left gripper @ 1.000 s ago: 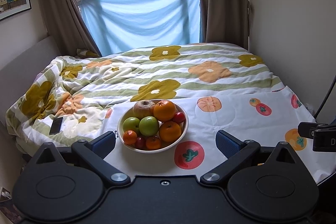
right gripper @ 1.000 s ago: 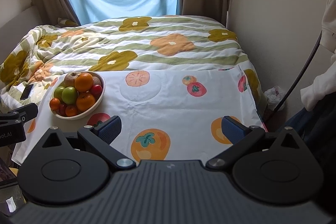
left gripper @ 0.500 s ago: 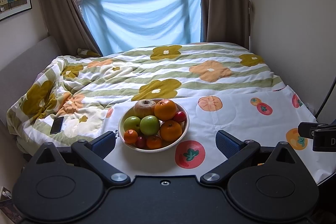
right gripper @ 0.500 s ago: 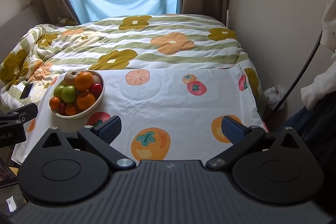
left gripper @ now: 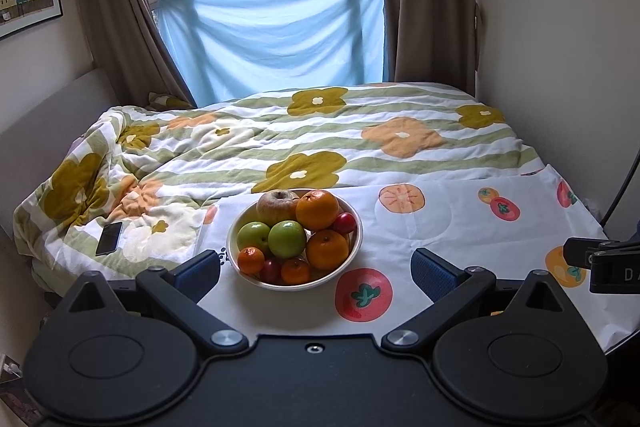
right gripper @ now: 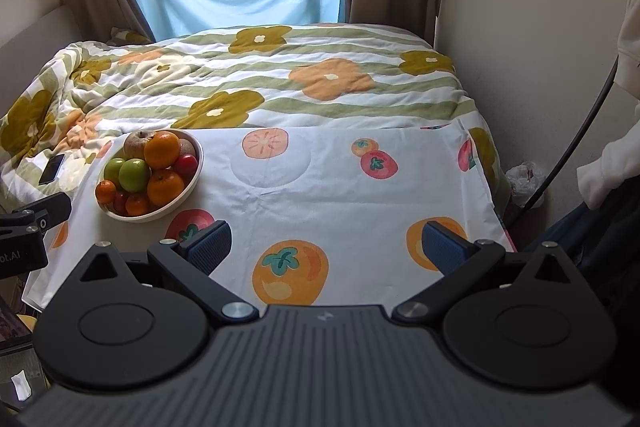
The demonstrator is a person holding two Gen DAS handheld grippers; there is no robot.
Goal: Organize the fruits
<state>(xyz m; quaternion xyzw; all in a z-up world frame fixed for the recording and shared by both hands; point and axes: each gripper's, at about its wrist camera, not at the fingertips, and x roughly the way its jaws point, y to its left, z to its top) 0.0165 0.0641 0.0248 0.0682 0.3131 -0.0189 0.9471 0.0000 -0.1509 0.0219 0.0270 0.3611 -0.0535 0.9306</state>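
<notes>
Fruit bowl [left gripper: 354, 227] unmoved; left hand-held gripper [left gripper: 316, 269] apparently crept closer.

Little can be read here. In the left wrist view, white letters "D A" stand on a black block [left gripper: 616, 273] at the frame's right edge, to the right of the left gripper [left gripper: 316, 269] and cut off by the border (it seems part of the other handheld device). In the right wrist view, white letters "ot.AI" stand on a black housing [right gripper: 18, 255] at the frame's left edge, left of the right gripper [right gripper: 326, 247], the start of the word lost.
</notes>
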